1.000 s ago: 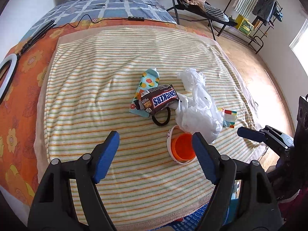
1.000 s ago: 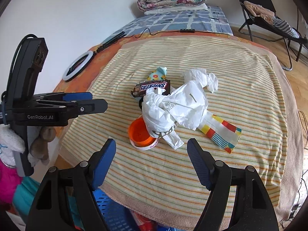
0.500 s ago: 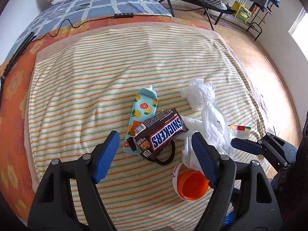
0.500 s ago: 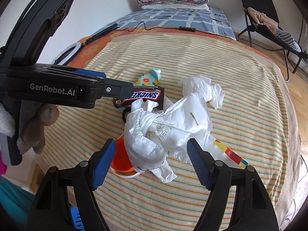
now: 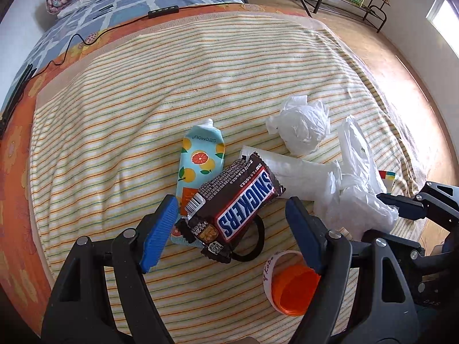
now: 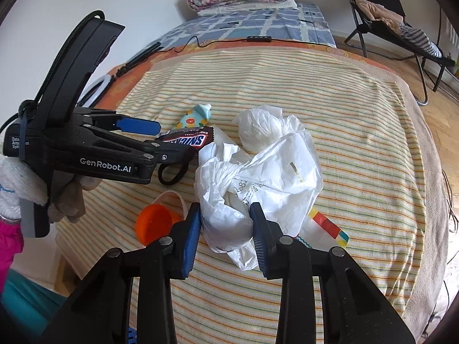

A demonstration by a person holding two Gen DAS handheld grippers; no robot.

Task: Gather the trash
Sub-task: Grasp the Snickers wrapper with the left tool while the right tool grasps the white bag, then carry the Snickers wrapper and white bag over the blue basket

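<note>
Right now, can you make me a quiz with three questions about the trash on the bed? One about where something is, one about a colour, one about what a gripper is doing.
1. What lies partly on top of the fruit-print tube?
A. the Snickers wrapper
B. the ring light
C. the folded quilt

2. What colour is the inside of the cup?
A. green
B. orange
C. purple

3. What is between the pads of the right gripper?
A. the hair tie
B. nothing
C. the white plastic bag

Answers: 1 A, the wrapper overlaps the tube's lower end. 2 B, the cup lies on its side showing an orange inside. 3 C, the jaws are closing with crumpled bag bunched between the blue pads.
</note>
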